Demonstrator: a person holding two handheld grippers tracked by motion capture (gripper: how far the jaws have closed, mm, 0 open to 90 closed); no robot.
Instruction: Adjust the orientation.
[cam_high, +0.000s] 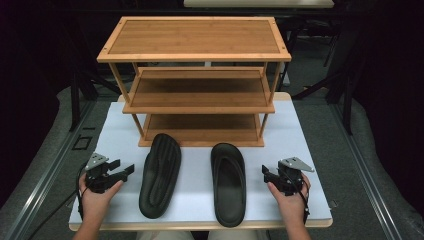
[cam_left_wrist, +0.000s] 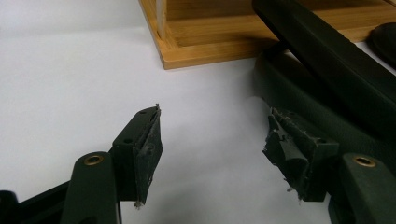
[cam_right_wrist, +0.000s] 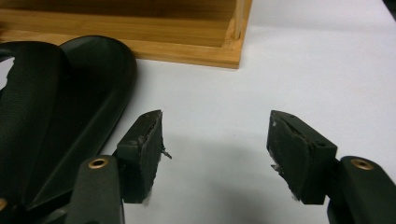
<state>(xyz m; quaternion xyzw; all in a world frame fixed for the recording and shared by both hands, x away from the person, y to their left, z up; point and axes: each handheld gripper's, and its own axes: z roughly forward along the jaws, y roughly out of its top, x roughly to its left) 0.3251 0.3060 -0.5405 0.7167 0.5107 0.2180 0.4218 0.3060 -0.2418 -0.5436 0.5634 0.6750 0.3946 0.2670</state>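
Observation:
Two black slippers lie on the white table in front of a bamboo rack (cam_high: 195, 80). The left slipper (cam_high: 160, 174) lies sole up and tilted; the right slipper (cam_high: 228, 182) lies footbed up. My left gripper (cam_high: 125, 171) rests open on the table just left of the left slipper, which shows at the right as a dark slipper (cam_left_wrist: 327, 79) in the left gripper view. My right gripper (cam_high: 266, 173) stands open just right of the right slipper (cam_right_wrist: 56, 116). Between the left gripper (cam_left_wrist: 212, 140) jaws and the right gripper (cam_right_wrist: 215, 144) jaws there is only bare table.
The three-shelf rack's bottom shelf (cam_high: 200, 130) stands directly behind the slippers; its corner (cam_left_wrist: 187, 46) and corner post (cam_right_wrist: 236, 32) are close ahead of each gripper. The white table (cam_high: 120, 135) ends near my wrists; grey floor and dark frames flank it.

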